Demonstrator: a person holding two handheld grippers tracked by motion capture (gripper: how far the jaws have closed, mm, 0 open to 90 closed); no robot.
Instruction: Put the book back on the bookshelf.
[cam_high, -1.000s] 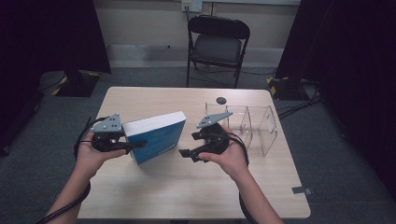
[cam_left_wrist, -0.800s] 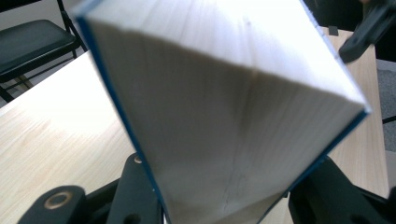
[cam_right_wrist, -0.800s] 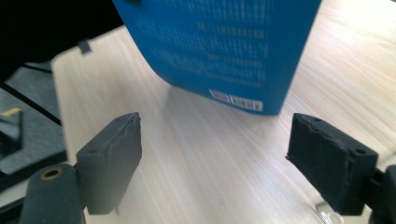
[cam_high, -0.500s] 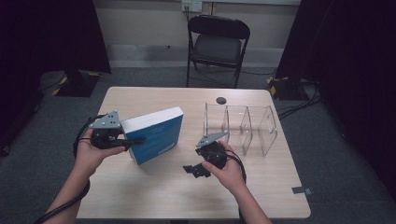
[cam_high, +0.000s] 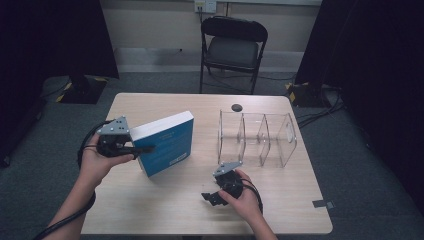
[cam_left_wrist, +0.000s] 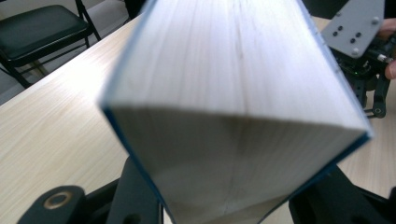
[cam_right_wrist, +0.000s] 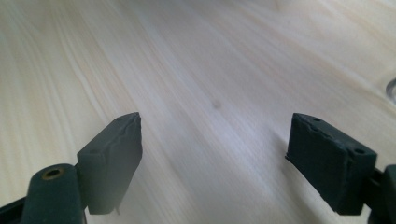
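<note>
- Book (cam_high: 165, 144) stood tilted on the desk (cam_high: 165, 200) in the high view, pinched by the left hand-held gripper (cam_high: 142, 149).
- Left gripper view: page edges between its jaws.
- Right gripper view: right hand-held gripper (cam_right_wrist: 215, 154) spread over bare desk.

Black folding chair (cam_high: 234, 49) behind wooden table (cam_high: 165, 200); grey carpet (cam_high: 350, 150); dark curtains (cam_high: 50, 40); beige wall (cam_high: 155, 25); dim light.

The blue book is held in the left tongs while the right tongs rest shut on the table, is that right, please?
Not quite: the right tongs are open, their jaws wide apart over bare table, as the right gripper view shows. The left tongs do hold the blue book.
</note>
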